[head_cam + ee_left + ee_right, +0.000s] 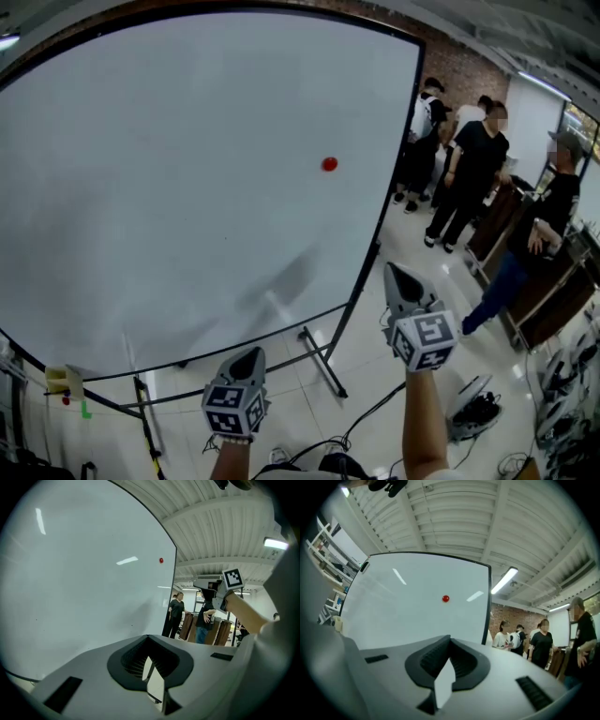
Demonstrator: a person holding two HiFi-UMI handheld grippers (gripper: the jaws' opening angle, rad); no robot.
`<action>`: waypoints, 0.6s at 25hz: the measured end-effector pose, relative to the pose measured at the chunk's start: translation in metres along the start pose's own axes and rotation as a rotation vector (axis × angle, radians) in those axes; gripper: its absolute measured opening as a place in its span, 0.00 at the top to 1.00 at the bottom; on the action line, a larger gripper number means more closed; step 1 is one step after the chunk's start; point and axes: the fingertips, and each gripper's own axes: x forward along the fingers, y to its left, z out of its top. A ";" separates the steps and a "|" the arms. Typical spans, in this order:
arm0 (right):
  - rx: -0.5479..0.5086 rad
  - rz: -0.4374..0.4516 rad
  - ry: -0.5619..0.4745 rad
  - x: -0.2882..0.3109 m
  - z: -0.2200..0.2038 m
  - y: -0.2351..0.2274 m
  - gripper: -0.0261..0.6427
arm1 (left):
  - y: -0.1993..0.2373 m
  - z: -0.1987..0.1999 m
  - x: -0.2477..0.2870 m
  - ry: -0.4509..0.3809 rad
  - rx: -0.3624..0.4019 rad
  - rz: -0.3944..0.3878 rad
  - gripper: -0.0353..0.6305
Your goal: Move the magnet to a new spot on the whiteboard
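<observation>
- The head view takes in the whole whiteboard (169, 169) on its wheeled stand (319, 361). The red magnet (329, 164) sits on the upper right of the board face, near the right edge.
- In the same view both grippers are low and well apart from the magnet. The left gripper (248, 354) is below the board's bottom rail, and the right gripper (394, 272) is raised higher, just off the board's lower right corner.
- The right gripper view looks up along its jaws. They are pressed together with nothing between them, and the magnet appears above them as a small red dot.
- The left gripper view shows its own jaws together too, and empty. Here the magnet is a tiny dot close to the board's dark frame, and the right gripper's marker cube and the forearm behind it show off to the right.
- Only the right gripper view shows the shelving (333, 569) left of the board.
- Several people (469, 178) stand beyond the board's right edge by a brick wall (469, 66) and wooden cabinets (544, 291).
- Cables (375, 412) trail over the tiled floor under the grippers.
</observation>
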 end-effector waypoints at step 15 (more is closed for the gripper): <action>0.319 0.000 0.262 -0.187 -0.194 0.013 0.96 | -0.081 -0.058 -0.039 0.063 0.023 -0.035 0.96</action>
